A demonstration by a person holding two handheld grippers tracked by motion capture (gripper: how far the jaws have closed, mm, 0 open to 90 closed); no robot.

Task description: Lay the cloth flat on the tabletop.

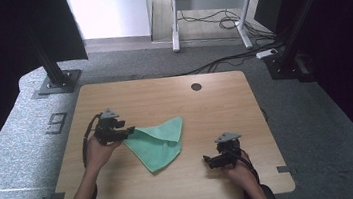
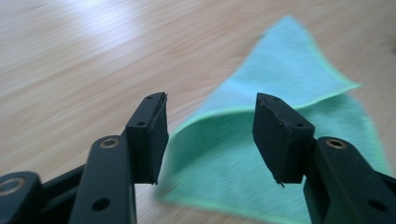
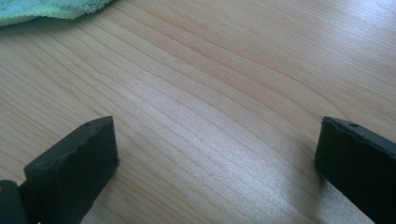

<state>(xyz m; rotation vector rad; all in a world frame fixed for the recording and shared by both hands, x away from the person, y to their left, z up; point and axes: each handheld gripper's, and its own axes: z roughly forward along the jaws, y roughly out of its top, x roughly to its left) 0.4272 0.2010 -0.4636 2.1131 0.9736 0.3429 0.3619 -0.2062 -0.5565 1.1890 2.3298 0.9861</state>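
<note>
A green cloth (image 1: 158, 143) lies folded into a rough triangle on the wooden table (image 1: 215, 105). My left gripper (image 1: 128, 130) hovers at the cloth's left corner, open, with nothing between its pads. In the left gripper view the cloth (image 2: 261, 140) spreads beyond the two black fingertips (image 2: 148, 135), which stand apart just above it. My right gripper (image 1: 207, 161) rests low near the table's front right, a little to the right of the cloth, open wide over bare wood. A corner of the cloth (image 3: 51, 8) shows at the top left of the right gripper view.
A round cable hole (image 1: 196, 86) sits near the table's far edge. Black frame posts (image 1: 52, 68) stand on the grey carpet at the far corners. A desk frame (image 1: 204, 10) with cables stands farther back.
</note>
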